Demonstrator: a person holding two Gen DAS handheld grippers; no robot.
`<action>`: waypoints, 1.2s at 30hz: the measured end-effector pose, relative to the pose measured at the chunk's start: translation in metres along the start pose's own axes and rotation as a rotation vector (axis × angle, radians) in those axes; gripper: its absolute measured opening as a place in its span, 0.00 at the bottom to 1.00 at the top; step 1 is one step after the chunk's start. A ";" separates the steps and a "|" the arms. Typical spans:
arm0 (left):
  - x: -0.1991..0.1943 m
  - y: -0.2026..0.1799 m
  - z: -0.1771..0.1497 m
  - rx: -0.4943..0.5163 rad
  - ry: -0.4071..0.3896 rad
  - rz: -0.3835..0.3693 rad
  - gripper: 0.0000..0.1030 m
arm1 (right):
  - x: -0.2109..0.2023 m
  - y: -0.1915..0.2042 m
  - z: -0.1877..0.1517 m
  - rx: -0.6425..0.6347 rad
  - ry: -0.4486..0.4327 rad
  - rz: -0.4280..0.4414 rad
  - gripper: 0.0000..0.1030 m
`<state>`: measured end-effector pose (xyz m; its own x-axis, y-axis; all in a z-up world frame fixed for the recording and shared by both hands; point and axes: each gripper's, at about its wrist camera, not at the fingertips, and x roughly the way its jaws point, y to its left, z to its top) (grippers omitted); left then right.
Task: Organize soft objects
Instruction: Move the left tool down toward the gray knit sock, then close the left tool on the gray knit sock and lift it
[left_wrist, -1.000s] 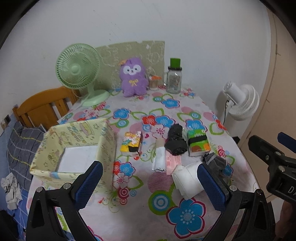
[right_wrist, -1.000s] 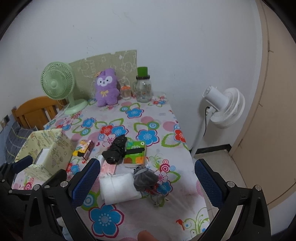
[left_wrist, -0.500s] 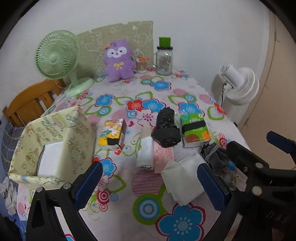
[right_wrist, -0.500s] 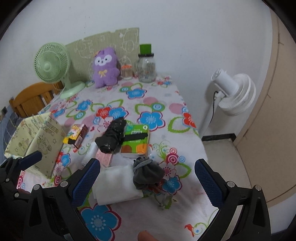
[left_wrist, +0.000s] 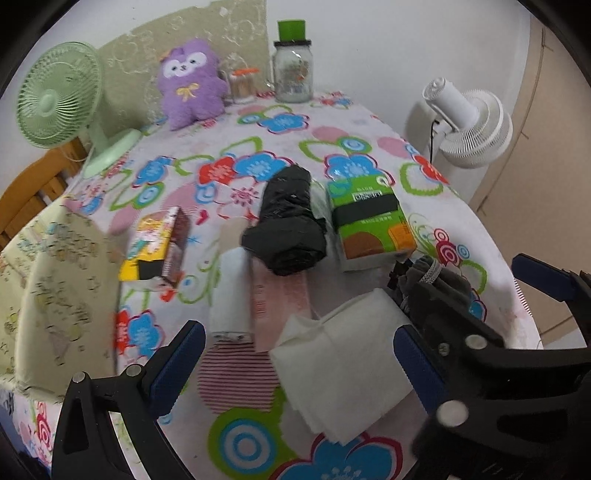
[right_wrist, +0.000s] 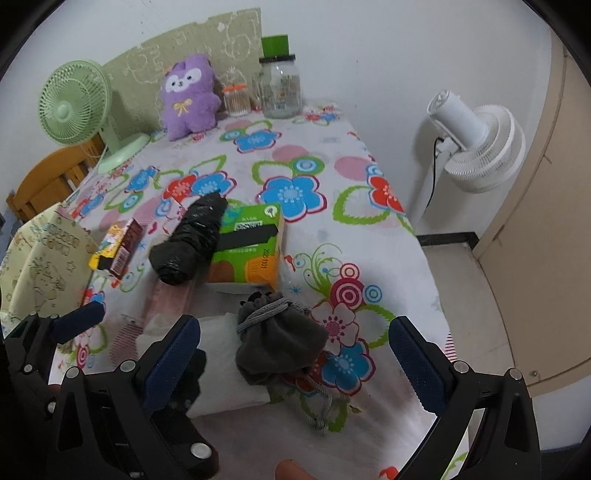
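Observation:
On the flowered tablecloth lie a folded white cloth (left_wrist: 343, 365), a grey drawstring pouch (right_wrist: 277, 339), a black rolled bag (left_wrist: 288, 221), a white roll (left_wrist: 231, 295), a pink packet (left_wrist: 280, 299), a green tissue pack (left_wrist: 369, 221) and a small yellow pack (left_wrist: 155, 247). My left gripper (left_wrist: 295, 365) is open and empty, just above the white cloth. My right gripper (right_wrist: 291, 358) is open and empty, with the grey pouch between its fingers. A yellow fabric box (left_wrist: 44, 291) stands at the left.
A purple plush (left_wrist: 190, 81), a green fan (left_wrist: 59, 96), a glass jar (left_wrist: 291, 66) and a small jar (left_wrist: 242, 85) stand at the table's far end. A white standing fan (right_wrist: 476, 144) is off the right edge. A wooden chair (right_wrist: 48, 181) is at the left.
Both grippers have moved forward and down toward the table. The white cloth and the grey pouch now lie close under them. Both stay open.

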<state>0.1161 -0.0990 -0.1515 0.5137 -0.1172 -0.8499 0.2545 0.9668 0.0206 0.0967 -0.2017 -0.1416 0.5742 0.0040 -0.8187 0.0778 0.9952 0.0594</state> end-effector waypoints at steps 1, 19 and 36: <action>0.004 -0.002 0.001 0.004 0.009 -0.004 1.00 | 0.003 0.000 0.000 0.000 0.006 0.001 1.00; 0.038 -0.050 0.019 0.053 0.064 -0.096 1.00 | 0.025 -0.044 0.008 0.070 0.045 -0.057 1.00; 0.024 -0.074 0.024 0.069 0.025 -0.150 0.99 | 0.006 -0.065 0.009 0.089 0.014 -0.105 1.00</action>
<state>0.1290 -0.1786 -0.1612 0.4453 -0.2521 -0.8592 0.3831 0.9209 -0.0717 0.1024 -0.2677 -0.1457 0.5479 -0.0974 -0.8309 0.2088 0.9777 0.0231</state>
